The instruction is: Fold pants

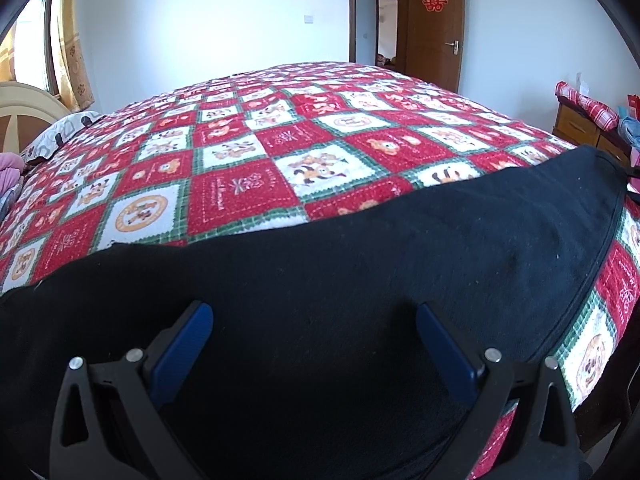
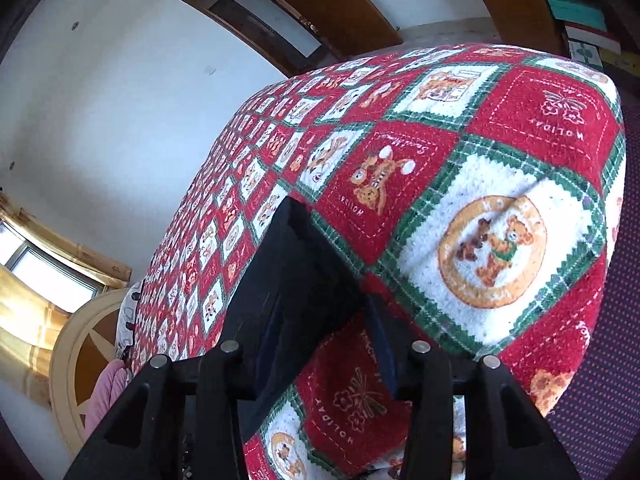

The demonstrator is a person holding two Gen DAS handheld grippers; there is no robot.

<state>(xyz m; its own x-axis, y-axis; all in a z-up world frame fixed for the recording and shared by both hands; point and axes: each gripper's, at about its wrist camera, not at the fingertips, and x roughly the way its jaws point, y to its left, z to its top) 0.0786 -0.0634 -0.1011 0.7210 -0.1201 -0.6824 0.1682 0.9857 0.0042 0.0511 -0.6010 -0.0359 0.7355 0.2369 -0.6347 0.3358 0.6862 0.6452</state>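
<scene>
Black pants (image 1: 360,248) lie flat across the near side of the bed, running left to right. My left gripper (image 1: 314,320) hovers just over the middle of them, its blue pads (image 1: 192,340) spread wide with only flat cloth below. In the right wrist view, which is rolled, one end of the pants (image 2: 288,264) reaches in between my right gripper's (image 2: 326,316) fingers. The cloth lies against the left finger, and the right blue pad (image 2: 382,344) stands apart from it with quilt showing in the gap. The right jaws are partly open.
A red, white and green patchwork quilt (image 1: 248,184) covers the bed. A pillow (image 1: 60,132) and cream headboard (image 1: 24,104) are at the left, a wooden dresser (image 1: 580,124) with clothes at the right. The bed corner (image 2: 600,128) drops to a dark dotted carpet (image 2: 612,360).
</scene>
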